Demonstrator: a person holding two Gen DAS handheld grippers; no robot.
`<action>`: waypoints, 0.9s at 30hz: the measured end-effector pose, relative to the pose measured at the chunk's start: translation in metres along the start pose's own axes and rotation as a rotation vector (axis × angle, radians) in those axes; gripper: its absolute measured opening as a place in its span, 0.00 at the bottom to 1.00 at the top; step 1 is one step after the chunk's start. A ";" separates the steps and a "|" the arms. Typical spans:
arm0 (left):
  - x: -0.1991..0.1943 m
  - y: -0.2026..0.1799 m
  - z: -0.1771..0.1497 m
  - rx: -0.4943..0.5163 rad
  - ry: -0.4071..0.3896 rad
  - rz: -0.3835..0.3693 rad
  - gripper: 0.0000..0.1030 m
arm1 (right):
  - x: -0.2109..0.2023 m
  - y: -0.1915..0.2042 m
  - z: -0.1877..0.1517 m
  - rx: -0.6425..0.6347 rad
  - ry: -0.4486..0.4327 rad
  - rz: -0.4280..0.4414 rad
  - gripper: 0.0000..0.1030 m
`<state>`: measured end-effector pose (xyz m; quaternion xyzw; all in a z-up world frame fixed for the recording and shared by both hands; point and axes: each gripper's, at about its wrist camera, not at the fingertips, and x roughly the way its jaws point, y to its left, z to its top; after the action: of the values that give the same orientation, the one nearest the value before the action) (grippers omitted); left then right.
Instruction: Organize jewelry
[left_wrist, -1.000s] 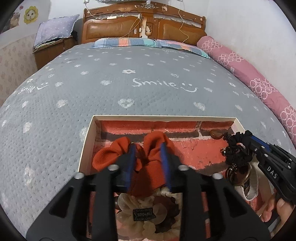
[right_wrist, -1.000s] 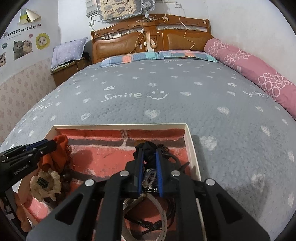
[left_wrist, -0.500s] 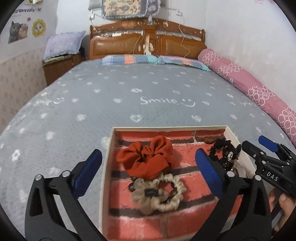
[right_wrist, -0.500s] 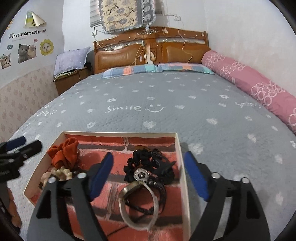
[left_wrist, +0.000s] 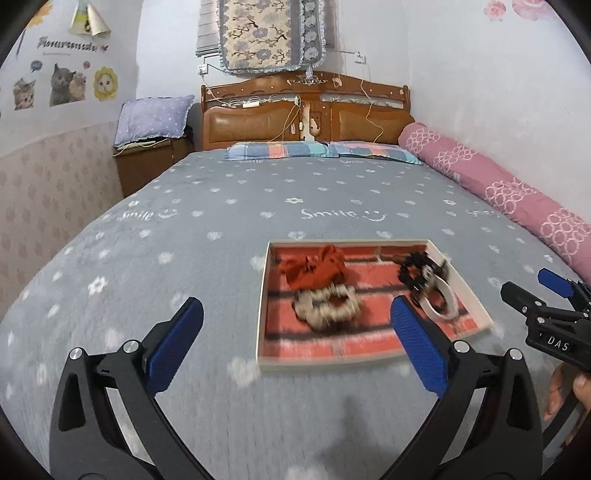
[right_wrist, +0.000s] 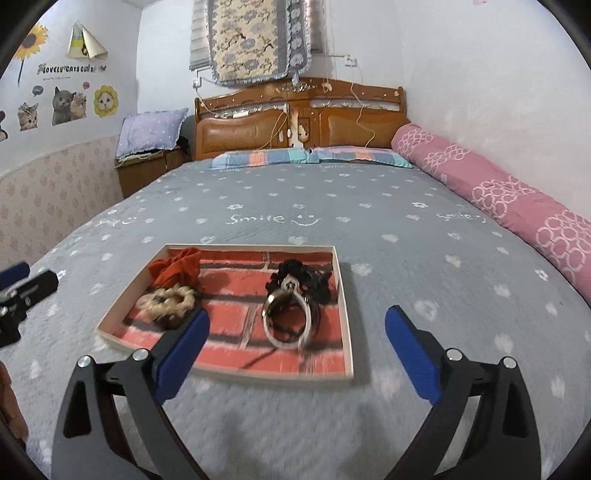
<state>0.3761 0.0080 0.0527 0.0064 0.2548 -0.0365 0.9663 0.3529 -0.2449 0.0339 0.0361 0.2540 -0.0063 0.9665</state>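
Here, a bed (right_wrist: 388, 229) under a grey quilt printed with hearts and "Smile" fills both views, with a wooden headboard (right_wrist: 299, 122) at its far end and a long pink bolster (right_wrist: 498, 192) along the right-hand wall. A shallow tray (right_wrist: 345, 314) with a brick-pattern floor lies flat on the quilt near the cameras. The left gripper (left_wrist: 297, 345) hangs above the quilt just short of the tray's near left corner, its blue pads (left_wrist: 173, 343) spread wide with nothing between them. The right gripper (right_wrist: 297, 349) hangs over the tray's near edge, likewise spread wide and empty; in the left view its tip shows at the right border. In the tray's far left corner sits an orange scrunchie (right_wrist: 177, 267), and touching it on the near side lies a cream scrunchie (right_wrist: 166, 301). Toward the right wall of the tray rests a black bundle (right_wrist: 303, 278) of hair ties, with a pale bangle (right_wrist: 286, 325) lying against its near side. The left view is blurred, so finer detail of the pieces cannot be told.
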 end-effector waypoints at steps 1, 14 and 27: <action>-0.008 0.000 -0.007 -0.006 -0.002 -0.002 0.95 | -0.010 0.000 -0.006 -0.002 -0.005 -0.003 0.91; -0.117 -0.018 -0.119 0.004 -0.021 0.039 0.95 | -0.117 -0.014 -0.101 0.015 -0.023 -0.032 0.92; -0.169 -0.017 -0.171 0.013 -0.140 0.110 0.95 | -0.174 -0.011 -0.154 -0.014 -0.098 -0.025 0.92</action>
<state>0.1445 0.0074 -0.0127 0.0240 0.1858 0.0147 0.9822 0.1257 -0.2462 -0.0156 0.0258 0.2068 -0.0183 0.9779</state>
